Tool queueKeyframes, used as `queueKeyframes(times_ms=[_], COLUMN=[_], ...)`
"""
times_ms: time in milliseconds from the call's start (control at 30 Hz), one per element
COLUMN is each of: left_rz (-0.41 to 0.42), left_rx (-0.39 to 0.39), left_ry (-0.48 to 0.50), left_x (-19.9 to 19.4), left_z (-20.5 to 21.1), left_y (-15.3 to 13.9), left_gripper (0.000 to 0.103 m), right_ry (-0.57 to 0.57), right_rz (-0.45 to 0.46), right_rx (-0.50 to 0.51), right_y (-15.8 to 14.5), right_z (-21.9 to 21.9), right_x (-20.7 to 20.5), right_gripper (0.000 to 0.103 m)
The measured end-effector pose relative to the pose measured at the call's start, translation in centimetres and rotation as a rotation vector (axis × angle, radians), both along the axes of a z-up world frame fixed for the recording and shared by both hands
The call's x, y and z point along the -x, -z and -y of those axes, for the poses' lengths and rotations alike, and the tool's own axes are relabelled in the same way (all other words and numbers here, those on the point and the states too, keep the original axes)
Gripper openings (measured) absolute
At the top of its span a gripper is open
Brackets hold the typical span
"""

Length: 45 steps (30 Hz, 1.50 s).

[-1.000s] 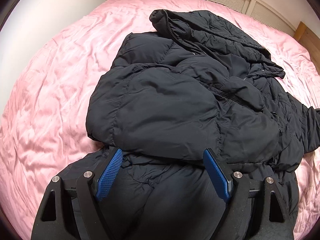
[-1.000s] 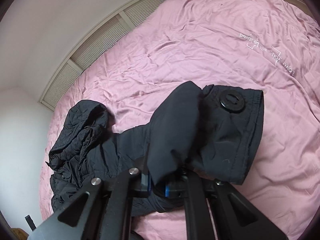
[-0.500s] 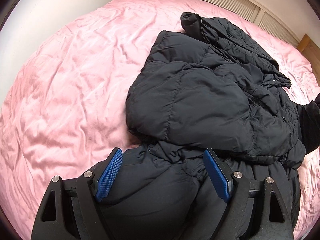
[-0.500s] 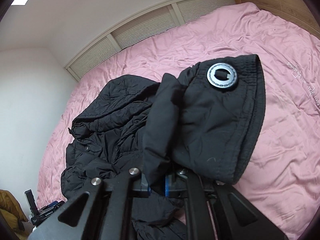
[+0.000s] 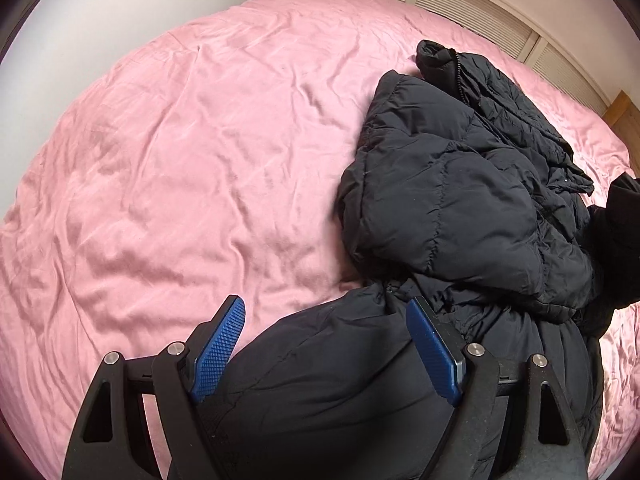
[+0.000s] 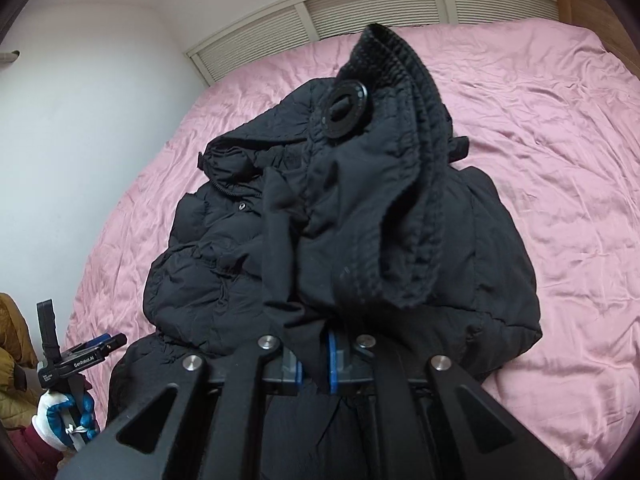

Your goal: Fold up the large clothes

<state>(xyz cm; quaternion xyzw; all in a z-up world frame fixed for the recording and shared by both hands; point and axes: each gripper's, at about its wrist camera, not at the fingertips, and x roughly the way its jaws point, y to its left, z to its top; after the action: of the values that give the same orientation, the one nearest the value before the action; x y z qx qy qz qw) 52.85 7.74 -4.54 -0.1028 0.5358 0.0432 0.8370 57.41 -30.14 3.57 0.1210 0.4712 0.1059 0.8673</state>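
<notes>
A black puffer jacket (image 5: 452, 208) lies crumpled on the pink bed sheet (image 5: 180, 160). My left gripper (image 5: 324, 344) is open, its blue pads (image 5: 218, 344) wide apart above the jacket's lower part, holding nothing. My right gripper (image 6: 314, 364) is shut on the jacket's sleeve cuff (image 6: 372, 200), which has a round black button (image 6: 346, 110) and hangs up in front of the camera over the jacket body (image 6: 224, 264). The left gripper also shows in the right wrist view (image 6: 96, 344) at the far left, held by a gloved hand (image 6: 60, 412).
The bed meets a white wall (image 6: 80, 120) on the left and louvred panels (image 6: 360, 12) at the head. A wooden board (image 5: 624, 116) stands at the far right. Yellow and dark red clothing (image 6: 16, 360) lies beside the bed at lower left.
My right gripper swung the sleeve cuff from out on the sheet over onto the jacket body. My left gripper drew back to the left, so more bare sheet shows.
</notes>
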Motion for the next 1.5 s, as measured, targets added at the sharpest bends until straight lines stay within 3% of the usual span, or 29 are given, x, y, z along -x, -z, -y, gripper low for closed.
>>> queueKeyframes(times_ms=[367,667,900,1167,1500], left_rz=[-0.005,-0.008,-0.011,-0.007,0.011], left_rx=[0.004,0.004,-0.003,-0.006,0.002], left_ry=[-0.01,0.004,0.022,0.04,0.074], left_x=[1.1,1.4,1.6,1.5,0.9], left_z=[-2.0,-1.9,-1.1,0.7,4.3], left_y=[0.3,0.5,0.6,0.2,-1.1], left_gripper=[0.082,0.082,0.082,0.082,0.082], right_ry=[-0.106,-0.109,-0.084,-0.136,-0.196], right_rz=[-0.076,-0.128,-0.129,-0.133,-0.114], right_rx=[0.079,0.114,0.122,0.133,0.107], right_y=[3.8,6.6,7.1,7.0,5.7], right_z=[-5.9,-7.0,-7.2,-8.9,-9.8], right_x=[1.8,2.5,2.7,3.2,4.8], right_gripper=[0.009,0.012,0.013,0.044,0.047])
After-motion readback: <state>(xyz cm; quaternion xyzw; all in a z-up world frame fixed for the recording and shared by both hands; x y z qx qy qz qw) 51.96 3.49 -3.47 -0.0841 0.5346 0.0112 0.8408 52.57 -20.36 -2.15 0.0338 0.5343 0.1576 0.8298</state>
